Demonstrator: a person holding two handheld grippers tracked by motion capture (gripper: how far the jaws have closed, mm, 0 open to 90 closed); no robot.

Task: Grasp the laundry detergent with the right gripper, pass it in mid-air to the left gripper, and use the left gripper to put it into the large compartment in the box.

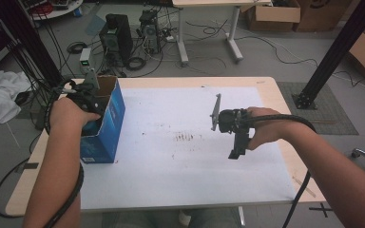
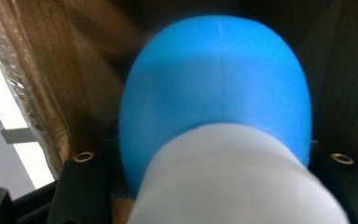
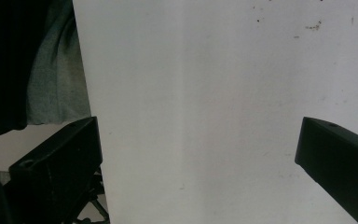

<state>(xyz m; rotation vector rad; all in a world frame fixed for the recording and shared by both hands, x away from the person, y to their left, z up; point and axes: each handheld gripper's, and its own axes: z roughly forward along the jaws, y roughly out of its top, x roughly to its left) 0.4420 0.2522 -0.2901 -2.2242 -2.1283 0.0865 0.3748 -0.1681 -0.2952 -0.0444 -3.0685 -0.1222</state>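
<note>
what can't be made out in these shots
- High view: the left gripper reaches into the blue box; the box walls and the hand hide its jaws.
- Left gripper view: the blue and white object is close and blurred; what it is can't be told, and the bottom edge cuts its white part.
- Right gripper view: the right gripper is open over the white table cover; its jaws are cut by the edges.

One blue carton [image 1: 105, 124], one blue-and-white bottle [image 2: 214, 107], one white sheet [image 1: 185, 156], two grippers, one table [image 1: 271, 88]
</note>
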